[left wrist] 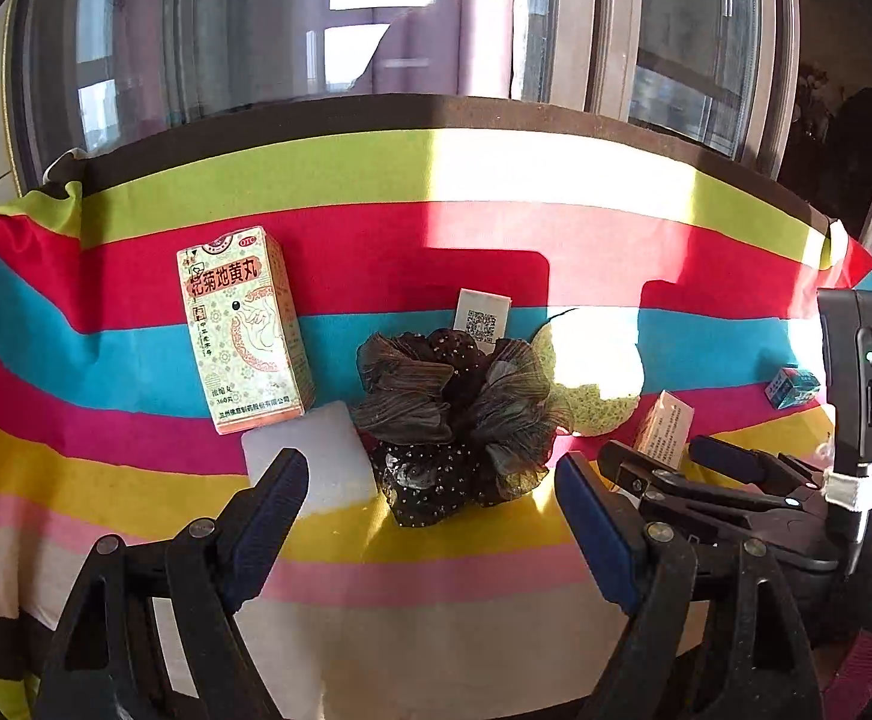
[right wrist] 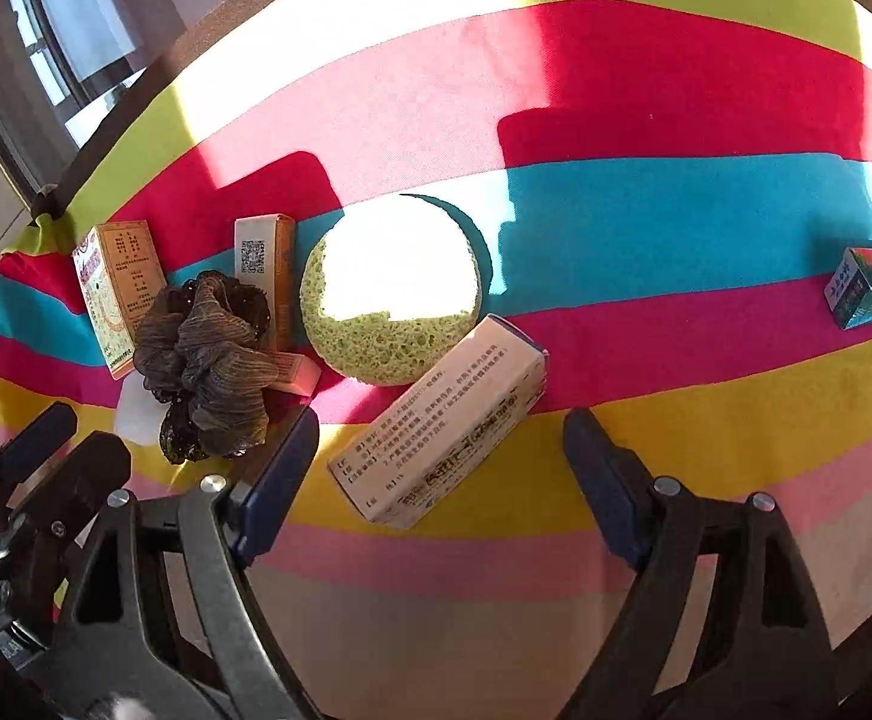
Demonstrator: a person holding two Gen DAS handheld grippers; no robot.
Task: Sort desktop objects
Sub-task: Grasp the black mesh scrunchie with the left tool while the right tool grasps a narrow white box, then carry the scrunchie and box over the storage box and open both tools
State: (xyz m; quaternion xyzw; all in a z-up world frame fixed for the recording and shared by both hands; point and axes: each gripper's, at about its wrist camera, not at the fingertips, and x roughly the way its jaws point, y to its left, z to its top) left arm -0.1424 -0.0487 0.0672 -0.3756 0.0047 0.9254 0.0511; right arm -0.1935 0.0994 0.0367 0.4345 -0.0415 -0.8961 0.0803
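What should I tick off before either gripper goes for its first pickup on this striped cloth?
1. Left gripper open and empty: ok.
2. Right gripper open and empty: ok.
3. Dark scrunchie lined up between the left fingers: ok.
4. Long white box lined up between the right fingers: ok, it lies diagonally, one end near the green sponge.
5. Scrunchie free of neighbours: not ok, it overlaps the white block and sits against the QR-code box.
6. Teal box clear of the cluster: ok, it stands apart on the right.
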